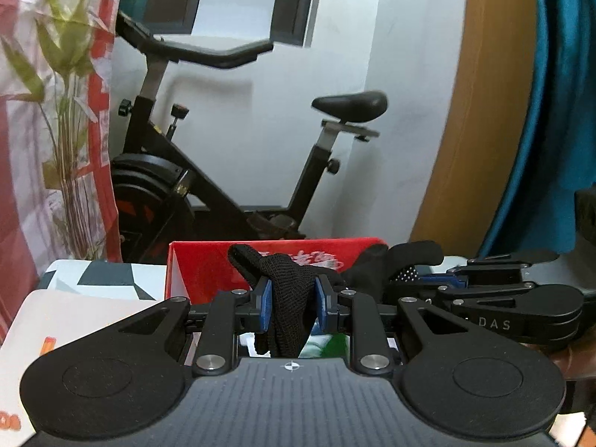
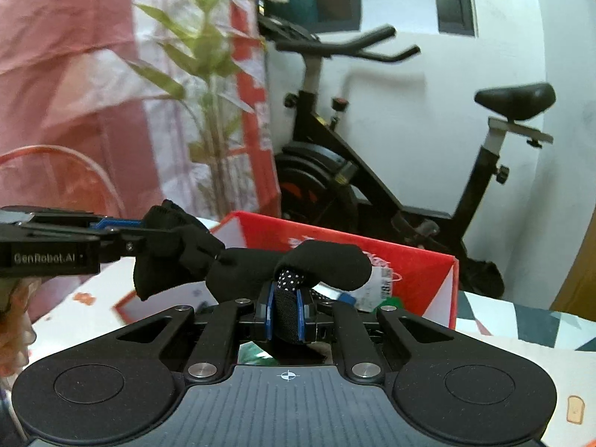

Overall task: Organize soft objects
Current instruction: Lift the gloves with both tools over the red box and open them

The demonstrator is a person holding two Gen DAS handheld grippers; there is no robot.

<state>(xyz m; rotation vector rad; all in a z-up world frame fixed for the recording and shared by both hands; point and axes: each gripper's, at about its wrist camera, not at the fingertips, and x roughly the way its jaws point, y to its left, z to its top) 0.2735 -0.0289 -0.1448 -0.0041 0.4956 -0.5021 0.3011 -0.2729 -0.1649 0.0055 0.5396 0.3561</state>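
Both grippers hold one black knitted glove above a table. My left gripper (image 1: 293, 305) is shut on a black knit part of the glove (image 1: 287, 283). My right gripper (image 2: 286, 311) is shut on the glove's cuff end, near its white-dotted palm (image 2: 290, 277). The glove (image 2: 238, 264) stretches between them. The right gripper shows at the right of the left wrist view (image 1: 503, 298). The left gripper shows at the left of the right wrist view (image 2: 56, 249). A red open box (image 1: 208, 264) stands just behind the glove; it also shows in the right wrist view (image 2: 409, 264).
The table carries a patterned white, grey and teal cloth (image 2: 521, 320). A black exercise bike (image 1: 223, 171) stands behind against a white wall. A potted green plant (image 1: 67, 111) and a red-white curtain (image 2: 74, 74) are at the left. Teal fabric (image 1: 551, 111) hangs at the right.
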